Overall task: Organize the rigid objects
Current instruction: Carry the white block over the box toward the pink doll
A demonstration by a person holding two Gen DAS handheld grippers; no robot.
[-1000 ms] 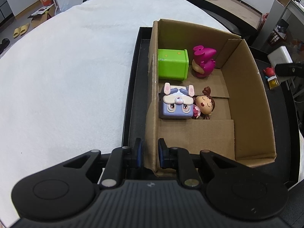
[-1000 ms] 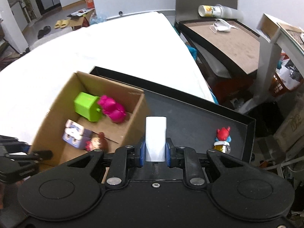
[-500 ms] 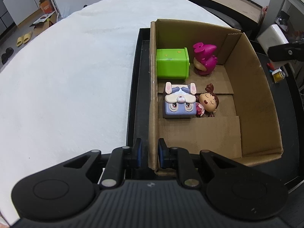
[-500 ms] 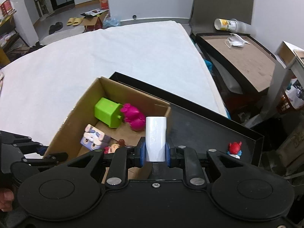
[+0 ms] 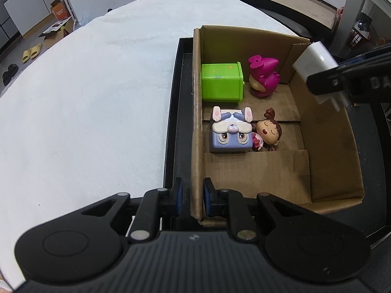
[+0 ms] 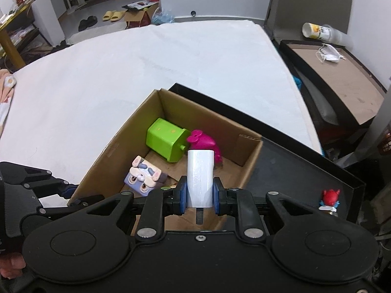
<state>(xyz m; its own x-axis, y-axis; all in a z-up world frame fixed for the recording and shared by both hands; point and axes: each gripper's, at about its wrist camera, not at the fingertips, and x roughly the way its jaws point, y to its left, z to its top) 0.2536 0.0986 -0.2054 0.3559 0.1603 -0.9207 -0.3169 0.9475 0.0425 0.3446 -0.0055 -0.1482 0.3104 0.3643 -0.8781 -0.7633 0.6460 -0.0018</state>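
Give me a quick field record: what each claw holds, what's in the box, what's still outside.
left claw: shut on cardboard box wall
right claw: shut on white charger, above the box
in box: green cube, magenta figure, bunny block, brown-haired doll
outside: red figure on black tray

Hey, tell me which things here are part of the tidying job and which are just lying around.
Part of the job:
cardboard box
white plug in the right gripper
left gripper clamped on the box wall
green block
pink toy
bunny cube
doll
red figure
black tray

Just lying about:
face mask
cup
slippers
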